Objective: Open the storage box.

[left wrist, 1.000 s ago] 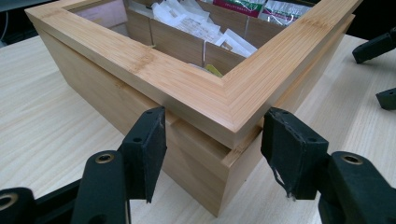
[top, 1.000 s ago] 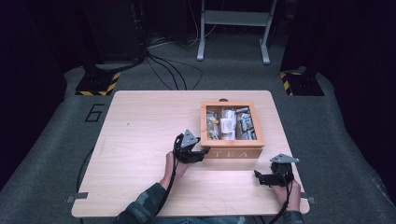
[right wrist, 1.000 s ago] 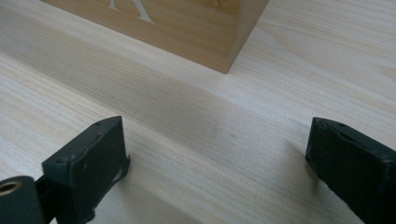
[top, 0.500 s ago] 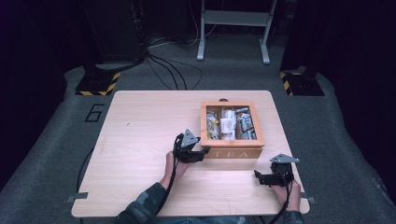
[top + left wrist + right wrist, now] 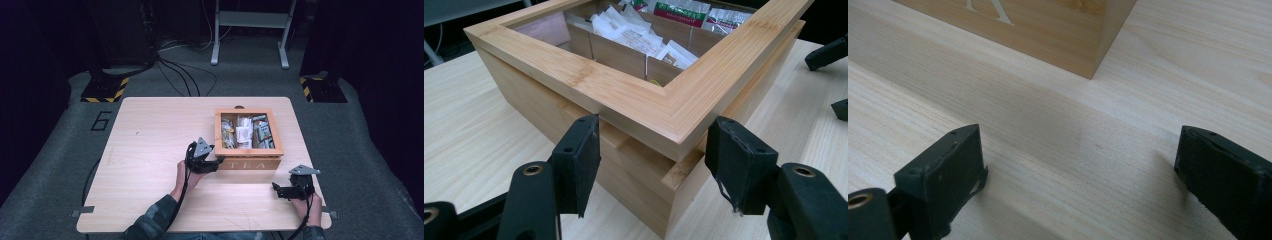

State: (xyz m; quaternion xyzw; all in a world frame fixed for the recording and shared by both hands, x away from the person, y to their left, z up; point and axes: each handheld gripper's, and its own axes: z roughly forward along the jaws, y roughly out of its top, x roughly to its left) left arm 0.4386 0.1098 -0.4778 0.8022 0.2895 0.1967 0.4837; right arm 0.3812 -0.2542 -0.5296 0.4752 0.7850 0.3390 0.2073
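A wooden tea box [image 5: 250, 164] marked TEA stands right of the table's middle, its framed lid [image 5: 634, 100] showing several tea bags [image 5: 639, 35] in compartments. My left gripper [image 5: 218, 162] is at the box's front left corner. In the left gripper view its black pads [image 5: 579, 165] straddle that corner at lid height, and the jaws stand open around it. The lid sits slightly off the base at this corner. My right gripper [image 5: 275, 190] hovers open low over bare table, just off the box's front right corner [image 5: 1048, 30], with nothing between its jaws.
The pale wooden table [image 5: 150, 150] has free room to the left and along the front. The other hand's gripper [image 5: 821, 85] shows far right in the left gripper view. Dark floor, cables and a metal stand [image 5: 250, 30] lie beyond the table.
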